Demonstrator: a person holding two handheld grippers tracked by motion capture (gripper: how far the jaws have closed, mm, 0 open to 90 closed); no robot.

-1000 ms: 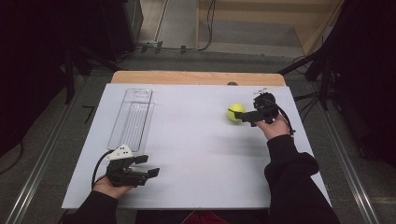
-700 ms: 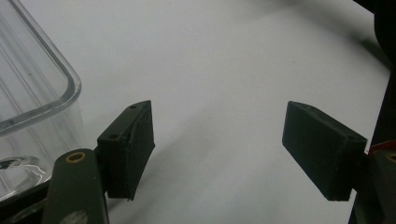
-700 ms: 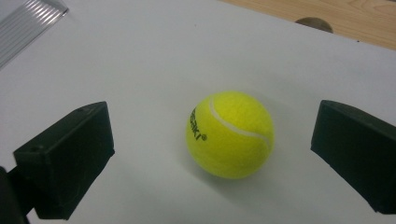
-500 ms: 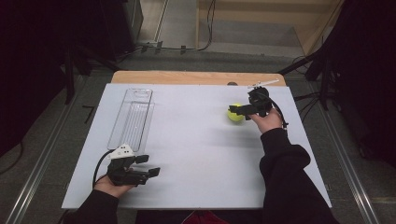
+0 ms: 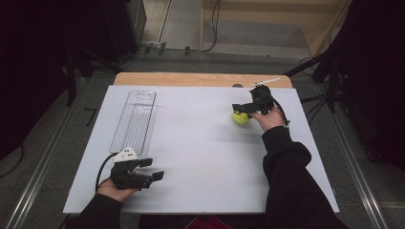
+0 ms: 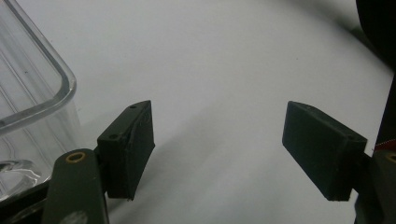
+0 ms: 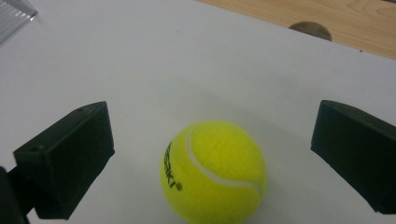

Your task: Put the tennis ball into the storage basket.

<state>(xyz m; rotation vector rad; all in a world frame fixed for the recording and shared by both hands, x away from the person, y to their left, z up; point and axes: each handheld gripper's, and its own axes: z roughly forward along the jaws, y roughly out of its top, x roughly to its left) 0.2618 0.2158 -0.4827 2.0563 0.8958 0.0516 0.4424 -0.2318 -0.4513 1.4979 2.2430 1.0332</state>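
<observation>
Right gripper (image 5: 243,109) has advanced, jaws straddling fuzzy round tennis ball (image 7: 214,171).

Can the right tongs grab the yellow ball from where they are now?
Probably yes. The right tongs are open wide, with the tennis ball sitting on the white table between the two jaws, touching neither. Nothing lies in the way, so closing them should catch it.
</observation>
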